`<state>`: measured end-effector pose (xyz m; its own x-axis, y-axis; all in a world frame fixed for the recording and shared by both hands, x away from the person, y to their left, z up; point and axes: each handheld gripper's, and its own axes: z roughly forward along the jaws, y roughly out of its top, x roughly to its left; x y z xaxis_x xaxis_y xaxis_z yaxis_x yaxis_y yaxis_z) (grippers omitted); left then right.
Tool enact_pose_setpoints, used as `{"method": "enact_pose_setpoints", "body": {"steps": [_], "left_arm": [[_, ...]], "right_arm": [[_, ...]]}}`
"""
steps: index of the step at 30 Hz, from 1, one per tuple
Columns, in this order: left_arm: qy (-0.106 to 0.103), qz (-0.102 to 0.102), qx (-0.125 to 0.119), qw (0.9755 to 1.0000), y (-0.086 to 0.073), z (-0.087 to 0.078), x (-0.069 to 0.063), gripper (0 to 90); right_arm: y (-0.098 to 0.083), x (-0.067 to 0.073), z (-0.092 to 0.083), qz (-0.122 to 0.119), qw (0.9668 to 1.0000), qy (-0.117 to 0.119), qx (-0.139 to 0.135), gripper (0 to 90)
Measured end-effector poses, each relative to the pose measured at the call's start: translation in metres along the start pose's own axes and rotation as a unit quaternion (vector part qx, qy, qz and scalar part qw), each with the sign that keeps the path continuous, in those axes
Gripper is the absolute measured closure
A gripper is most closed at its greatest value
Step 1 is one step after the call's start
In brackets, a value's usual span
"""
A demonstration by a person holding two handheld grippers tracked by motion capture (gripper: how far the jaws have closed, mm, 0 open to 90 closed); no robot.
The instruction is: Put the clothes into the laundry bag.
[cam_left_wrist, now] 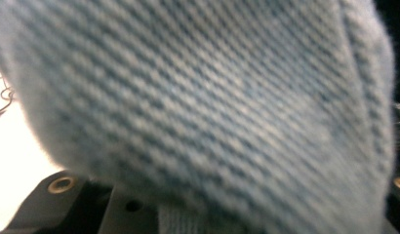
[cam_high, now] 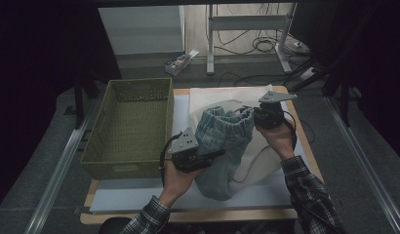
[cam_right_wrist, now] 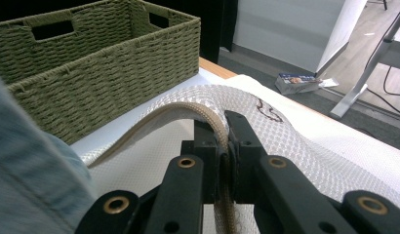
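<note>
Nearest to me in the high view are my two plaid sleeves, rising from the near edge of the table (cam_high: 139,200), a pale board on a wooden top. At its left stands the largest thing on it, a green woven basket (cam_high: 131,127), with its open mouth up. Right of that lies a white mesh bag (cam_high: 222,95), and out of the bag's mouth stands a bundle of blue denim (cam_high: 222,146), its gathered waistband at the top and its lower part hanging toward the near side.

From the right gripper view I get what the high view cannot give: the right gripper (cam_right_wrist: 226,141) has its jaws together, clamped on the tan corded rim of the bag (cam_right_wrist: 188,108), and the white weave arches away from them, with the basket's wall (cam_right_wrist: 105,73) beyond on the left. From above that gripper (cam_high: 268,115) sits at the bag's far right edge.

My left gripper (cam_high: 190,155) is at the left flank of the denim. Its own view has blue twill (cam_left_wrist: 212,112) pressed up to the lens, blurred, so I cannot tell whether its jaws grip the cloth or stand apart.
</note>
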<state>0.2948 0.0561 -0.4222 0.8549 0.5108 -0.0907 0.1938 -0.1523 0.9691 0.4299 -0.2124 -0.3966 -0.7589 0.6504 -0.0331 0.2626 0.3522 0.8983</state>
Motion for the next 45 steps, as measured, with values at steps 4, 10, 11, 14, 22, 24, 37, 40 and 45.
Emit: {"method": "enact_pose_setpoints", "body": {"steps": [4,10,11,14,22,24,37,40,45], "left_arm": [[0.004,0.005,0.012,0.9999,-0.007,0.006,0.001,65.1],[0.008,0.001,0.037,0.9993,-0.016,0.015,0.004,65.1],[0.01,0.001,0.042,0.9991,-0.018,0.017,0.005,65.1],[0.012,-0.002,0.054,0.9985,-0.023,0.021,0.007,65.1],[-0.009,0.003,0.092,0.9957,-0.033,0.036,0.007,65.1],[-0.015,0.009,0.1,0.9948,-0.034,0.039,0.006,65.1],[-0.063,0.011,0.126,0.99,-0.038,0.055,0.006,64.8],[-0.071,-0.002,0.13,0.989,-0.039,0.057,0.01,64.8],[-0.064,-0.003,0.151,0.9864,-0.041,0.058,0.016,64.9]], "right_arm": [[0.001,0.002,-0.001,0.0,1.0,0.003,-0.002,83.4],[0.004,0.006,-0.002,-0.005,0.9999,0.007,-0.005,83.5],[0.005,0.007,-0.002,-0.005,0.9999,0.007,-0.006,83.6],[0.006,0.007,-0.002,-0.007,0.9999,0.009,-0.006,83.9],[0.007,0.009,-0.002,-0.009,0.9999,0.011,-0.005,83.9],[0.007,0.009,-0.003,-0.01,0.9999,0.012,-0.005,84.0],[0.008,0.008,-0.004,-0.005,0.9998,0.019,-0.008,83.9],[0.009,0.008,-0.005,-0.006,0.9997,0.023,-0.006,83.9],[0.01,0.008,-0.006,-0.007,0.9995,0.029,-0.005,83.9]]}}
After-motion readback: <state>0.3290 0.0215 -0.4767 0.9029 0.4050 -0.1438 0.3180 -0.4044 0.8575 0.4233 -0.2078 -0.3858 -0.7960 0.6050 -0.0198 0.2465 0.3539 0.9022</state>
